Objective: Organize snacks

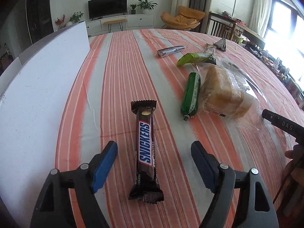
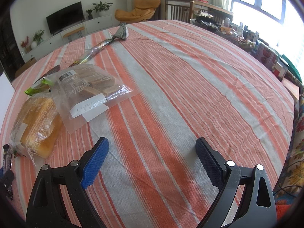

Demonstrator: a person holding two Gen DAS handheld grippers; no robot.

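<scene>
A brown Snickers bar (image 1: 145,144) lies lengthwise on the striped tablecloth (image 1: 117,76). It sits between the fingers of my left gripper (image 1: 153,146), which is open; neither blue pad touches the wrapper. To its right lie a green tube-shaped packet (image 1: 191,95) and a bagged bread loaf (image 1: 224,93). Farther back are a green-wrapped snack (image 1: 193,58), a silver bar (image 1: 171,51) and a triangular silver packet (image 1: 221,44). My right gripper (image 2: 152,141) is open over bare cloth. The bread loaf (image 2: 38,121) and a clear bag of brown cakes (image 2: 89,91) lie to its left.
A white flat board (image 1: 43,79) covers the table's left side. A long thin wrapped stick (image 2: 96,50) points toward the triangular packet (image 2: 122,32). Boxes and bottles (image 2: 266,55) crowd a surface beyond the table's right edge. A person's hand (image 1: 293,155) shows at the right.
</scene>
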